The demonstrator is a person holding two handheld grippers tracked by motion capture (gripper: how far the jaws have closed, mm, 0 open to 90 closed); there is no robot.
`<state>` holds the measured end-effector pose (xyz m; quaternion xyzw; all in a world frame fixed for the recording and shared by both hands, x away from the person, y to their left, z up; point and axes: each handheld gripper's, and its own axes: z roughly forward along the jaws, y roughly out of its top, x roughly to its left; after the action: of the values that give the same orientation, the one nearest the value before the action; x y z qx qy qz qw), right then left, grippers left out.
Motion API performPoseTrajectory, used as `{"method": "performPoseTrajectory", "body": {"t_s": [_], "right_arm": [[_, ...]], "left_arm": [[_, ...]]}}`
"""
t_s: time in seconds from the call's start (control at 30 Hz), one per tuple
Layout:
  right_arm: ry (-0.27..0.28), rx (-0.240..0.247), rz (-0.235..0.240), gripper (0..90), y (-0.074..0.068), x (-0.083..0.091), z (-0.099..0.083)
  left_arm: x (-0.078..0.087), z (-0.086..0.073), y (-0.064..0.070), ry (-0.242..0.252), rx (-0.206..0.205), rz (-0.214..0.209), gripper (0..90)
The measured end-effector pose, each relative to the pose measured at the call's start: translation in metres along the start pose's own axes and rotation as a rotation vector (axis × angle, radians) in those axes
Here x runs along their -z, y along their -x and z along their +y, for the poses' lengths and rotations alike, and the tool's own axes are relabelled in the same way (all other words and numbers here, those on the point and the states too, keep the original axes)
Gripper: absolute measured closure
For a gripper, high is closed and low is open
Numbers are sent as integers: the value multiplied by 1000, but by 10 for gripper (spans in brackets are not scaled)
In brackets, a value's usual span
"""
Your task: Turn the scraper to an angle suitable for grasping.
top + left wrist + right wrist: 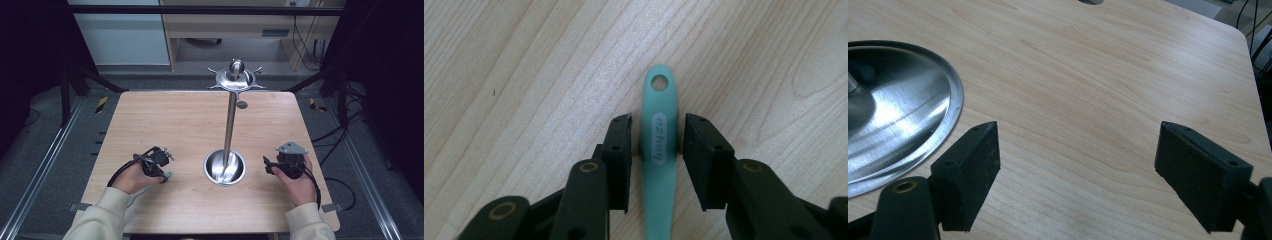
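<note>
Left tongs (658, 135) straddle a green handle (659, 150) lying flat on the desk (524, 75), jaws not yet clenched, small gaps both sides. Squeeze centred on the logo, w/ handle kept parallel. Left hand (134, 177) low, angled inward. Right tongs (1078, 170) released wide beside the steel stand's base (898, 115).

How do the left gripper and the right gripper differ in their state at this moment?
The left gripper has its jaws narrow, one on each side of a green handle, with small gaps; the right gripper has its jaws wide apart with bare table between them. The left gripper looks straight down at the wood; the right gripper looks across the table beside the metal stand base. Both have black jaws.
</note>
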<state>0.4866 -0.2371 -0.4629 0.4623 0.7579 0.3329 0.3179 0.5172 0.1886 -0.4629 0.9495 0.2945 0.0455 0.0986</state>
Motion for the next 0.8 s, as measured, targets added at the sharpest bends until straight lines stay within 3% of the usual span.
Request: {"method": "performPoseTrajectory", "body": {"t_s": [0.2, 0.4, 0.6, 0.63, 0.67, 0.73, 0.77, 0.8], "right_arm": [[0, -3, 1, 184, 0, 0, 0], [2, -4, 1, 184, 0, 0, 0], [-1, -2, 3, 184, 0, -1, 0], [-1, -2, 3, 184, 0, -1, 0], [-1, 3, 1, 184, 0, -1, 0], [-2, 8, 0, 184, 0, -1, 0], [-2, 8, 0, 184, 0, -1, 0], [-2, 7, 0, 184, 0, -1, -1]], "left_arm": [[0, 1, 1, -5, -5, -4, 730], [4, 0, -1, 9, 4, 3, 737], [29, -6, -2, 117, 29, 8, 739], [29, -6, -2, 117, 29, 8, 740], [39, -8, -2, 166, 31, 8, 740], [49, -11, -2, 215, 44, 3, 740], [49, -11, -2, 215, 44, 3, 740], [58, -14, -2, 258, 55, -9, 740]]}}
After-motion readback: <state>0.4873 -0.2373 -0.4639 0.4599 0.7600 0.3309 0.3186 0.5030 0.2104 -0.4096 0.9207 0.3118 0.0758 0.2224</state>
